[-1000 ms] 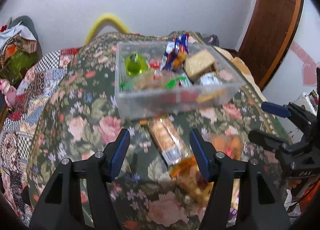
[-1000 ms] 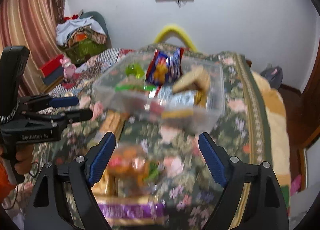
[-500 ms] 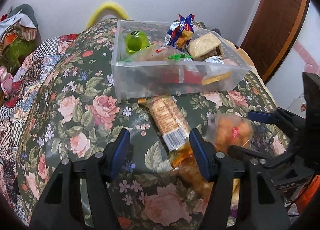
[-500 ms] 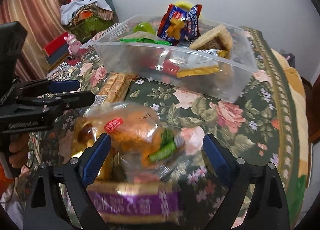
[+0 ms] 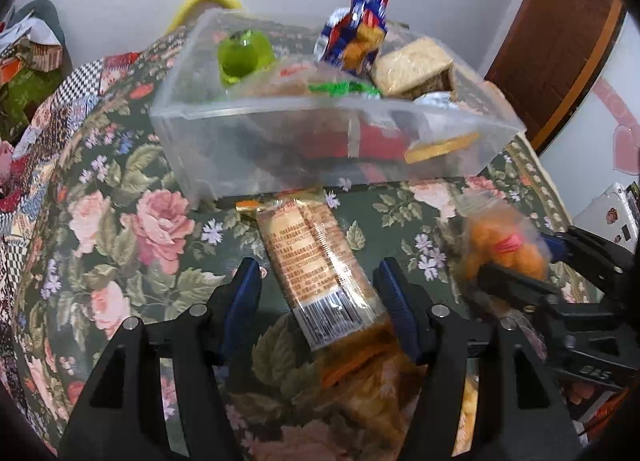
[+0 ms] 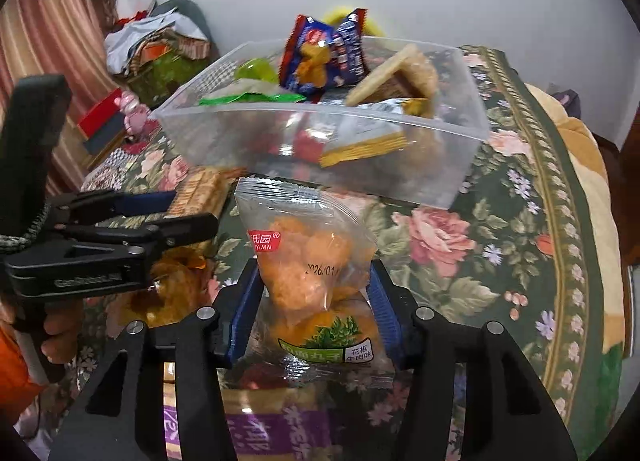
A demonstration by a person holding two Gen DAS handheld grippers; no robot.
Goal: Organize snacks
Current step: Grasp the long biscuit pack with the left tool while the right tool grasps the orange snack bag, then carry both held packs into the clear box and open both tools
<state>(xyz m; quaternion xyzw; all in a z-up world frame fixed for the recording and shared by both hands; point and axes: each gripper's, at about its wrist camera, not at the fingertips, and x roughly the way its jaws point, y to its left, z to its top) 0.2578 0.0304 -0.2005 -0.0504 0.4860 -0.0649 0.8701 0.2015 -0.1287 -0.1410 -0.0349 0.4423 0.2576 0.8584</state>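
A clear plastic bin (image 5: pixel 280 149) (image 6: pixel 460 165) holding several snacks stands on the floral cloth. My right gripper (image 6: pixel 316 293) is shut on a clear bag of orange snack balls (image 6: pixel 308 261), which also shows in the left wrist view (image 5: pixel 500 245). My left gripper (image 5: pixel 316 285) is open, its fingers either side of a long cracker pack (image 5: pixel 316 261) lying just in front of the bin. The cracker pack's end also shows in the right wrist view (image 6: pixel 200 193), beside the left gripper (image 6: pixel 168 217).
An orange snack bag (image 5: pixel 360 373) lies under the cracker pack's near end. A purple-banded pack (image 6: pixel 280 425) lies below the right gripper. A pile of clothes (image 6: pixel 160 45) and boxes sit off to the left. A wooden door (image 5: pixel 560 33) stands at right.
Both grippers moved forward and lower toward the bin. The right gripper's jaws narrowed from wide open onto the bag of orange balls. The left gripper's fingers now straddle the cracker pack.
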